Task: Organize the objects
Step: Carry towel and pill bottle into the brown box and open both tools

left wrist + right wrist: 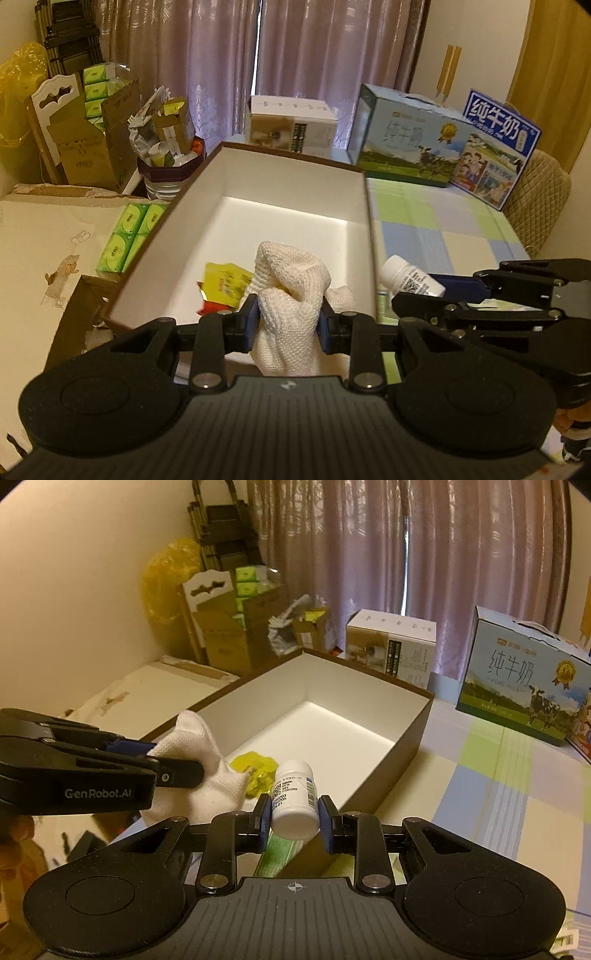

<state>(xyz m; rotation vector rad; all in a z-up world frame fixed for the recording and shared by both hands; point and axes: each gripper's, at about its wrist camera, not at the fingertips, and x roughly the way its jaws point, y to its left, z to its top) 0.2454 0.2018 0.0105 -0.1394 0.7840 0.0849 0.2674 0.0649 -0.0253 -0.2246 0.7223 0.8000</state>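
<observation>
1. Covering most of the scene, a worktop (498, 782) with a pastel checked cloth is seen carrying milk cartons (406, 147) at its far edge and, nearer, an open box (295, 206) with brown outer walls and a white inside.
2. The open box is judged to be the place where the objects are gathered. Its far half is bare, and only yellow packets (225, 282) lie at its near end, so the task appears to be at an early to middle stage.
3. A white knitted cloth (291, 295) is held bunched between the blue fingers of the left gripper (288, 325), which are closed narrowly on it. It is carried above the near end of the box, over the yellow packets, and is not yet set down.
4. A small white pill bottle (295, 797) is clamped on its sides between the fingers of the right gripper (295, 818), lying tilted with its base toward the camera. It is held above the near right corner of the box, just beside the cloth.
5. Both items are judged still to need lowering into the box and releasing. Whether further loose objects remain on the worktop cannot be told, though a green-striped item (280, 853) shows under the bottle.
</observation>
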